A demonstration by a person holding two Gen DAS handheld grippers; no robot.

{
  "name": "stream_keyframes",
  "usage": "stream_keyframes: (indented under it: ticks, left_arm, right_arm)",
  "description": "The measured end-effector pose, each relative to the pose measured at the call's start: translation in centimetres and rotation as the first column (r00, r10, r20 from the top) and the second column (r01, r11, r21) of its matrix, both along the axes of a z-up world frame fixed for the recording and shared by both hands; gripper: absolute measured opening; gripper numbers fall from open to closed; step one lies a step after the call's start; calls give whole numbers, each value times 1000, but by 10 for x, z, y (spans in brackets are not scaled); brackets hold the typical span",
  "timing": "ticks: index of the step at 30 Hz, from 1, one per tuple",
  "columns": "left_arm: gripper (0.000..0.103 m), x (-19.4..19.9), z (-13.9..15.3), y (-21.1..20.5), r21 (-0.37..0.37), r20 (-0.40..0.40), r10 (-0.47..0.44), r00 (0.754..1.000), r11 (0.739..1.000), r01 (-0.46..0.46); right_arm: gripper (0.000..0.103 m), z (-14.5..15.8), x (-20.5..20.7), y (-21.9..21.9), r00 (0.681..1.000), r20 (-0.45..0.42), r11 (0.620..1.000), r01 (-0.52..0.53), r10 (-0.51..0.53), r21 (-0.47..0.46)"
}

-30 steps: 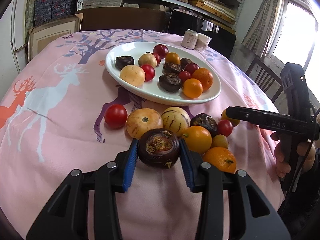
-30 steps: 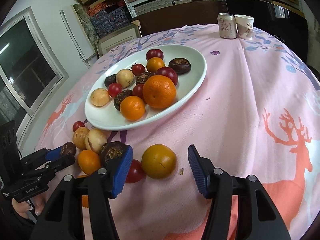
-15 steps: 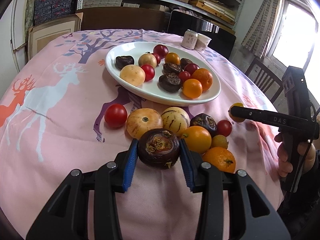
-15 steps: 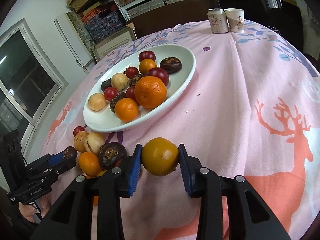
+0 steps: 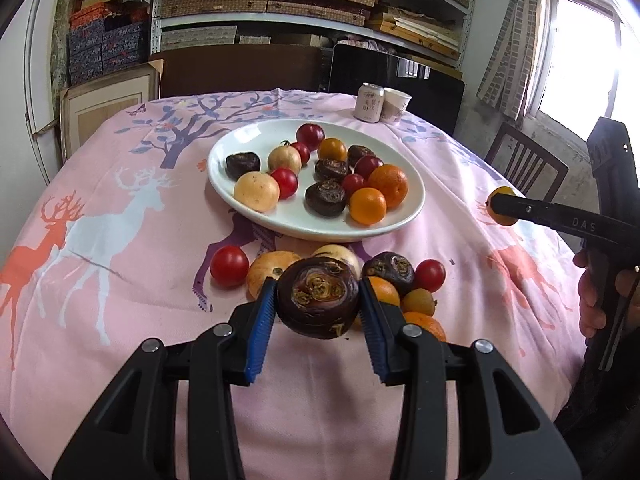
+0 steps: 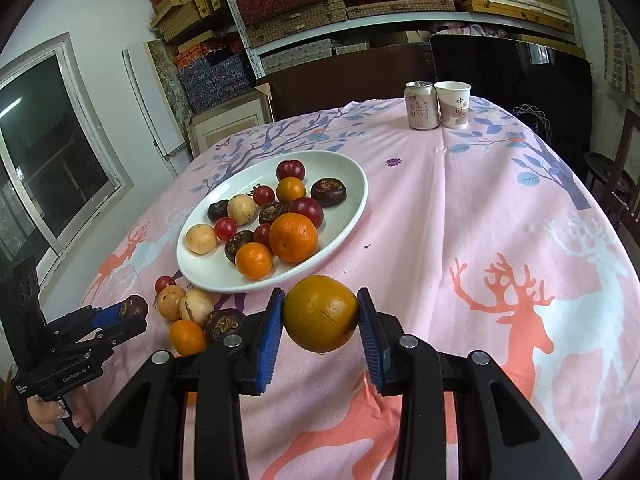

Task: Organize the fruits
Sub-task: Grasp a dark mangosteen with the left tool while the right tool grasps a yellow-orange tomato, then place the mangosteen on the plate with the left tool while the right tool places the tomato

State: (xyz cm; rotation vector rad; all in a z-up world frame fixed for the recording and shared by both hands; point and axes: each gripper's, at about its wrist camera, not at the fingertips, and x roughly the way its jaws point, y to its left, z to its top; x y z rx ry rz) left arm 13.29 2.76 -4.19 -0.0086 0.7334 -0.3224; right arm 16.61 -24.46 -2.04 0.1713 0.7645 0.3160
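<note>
Blue ribbed pads on the black left gripper pinch a dark brown, wrinkled round fruit from both sides, jaws narrowed tight on it, the fruit raised clear of the pink deer-print tablecloth. Over on the other side, the black right gripper clamps a dull orange-green citrus fruit between its own blue pads, lifted above the cloth too. In the left view the letters "DAS" read along that gripper's side.

Behind both sits the white oval ceramic plate, loaded: two bright oranges, a smaller orange fruit, three pale yellow round ones, several red tomato-like fruits and four dark brown wrinkled ones. Loose on the cloth just in front of the plate, a cluster waits: a red cherry tomato, pale yellow fruits, another dark brown one, more oranges.

At the far edge, a small drinks can stands touching a white paper cup; both carry Chinese characters.
</note>
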Motion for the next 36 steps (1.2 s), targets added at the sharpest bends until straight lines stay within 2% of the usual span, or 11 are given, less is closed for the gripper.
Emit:
stream_keyframes:
  ticks: [5, 11, 14, 20, 21, 22, 24, 26, 32, 34, 36]
  left_arm:
    - [40, 14, 23, -11, 45, 46, -18, 999, 999, 16]
    - [40, 59, 28, -28, 96, 55, -17, 998, 995, 12]
    - [40, 84, 17, -30, 114, 33, 6, 999, 993, -10]
    - [42, 109, -4, -22, 64, -21, 37, 999, 997, -36]
    - [45, 110, -5, -20, 60, -17, 43, 999, 997, -42]
    - [56, 109, -5, -18, 57, -9, 51, 999, 997, -50]
    - [68, 105, 0, -13, 31, 28, 65, 997, 997, -66]
    - [75, 100, 4, -9, 9, 63, 75, 995, 997, -75]
    - [75, 78, 3, -10, 22, 77, 60, 995, 998, -62]
    - [76, 67, 1, -14, 49, 78, 47, 996, 998, -51]
    - [77, 55, -3, -16, 68, 64, 38, 997, 997, -42]
  right_arm:
    - [37, 22, 11, 2, 999, 49, 1000, 0, 1, -19]
    - [37, 40, 58, 7, 997, 71, 999, 38, -36, -24]
    - [37, 33, 87, 11, 997, 52, 998, 62, -60, -33]
    - [37, 10, 131, 31, 998, 24, 995, 52, -50, -89]
    - [37, 6, 137, 34, 999, 19, 994, 44, -42, -96]
    - [39, 2, 142, 36, 999, 13, 993, 38, -37, -110]
    - [52, -1, 142, 37, 998, 29, 991, 58, -54, -119]
    - [53, -3, 136, 34, 997, 36, 993, 67, -64, -100]
    - [58, -4, 91, 16, 993, 67, 995, 100, -98, -20]
    - [62, -11, 73, 12, 991, 71, 993, 115, -113, -36]
    - [64, -17, 63, 9, 993, 34, 992, 117, -116, -53]
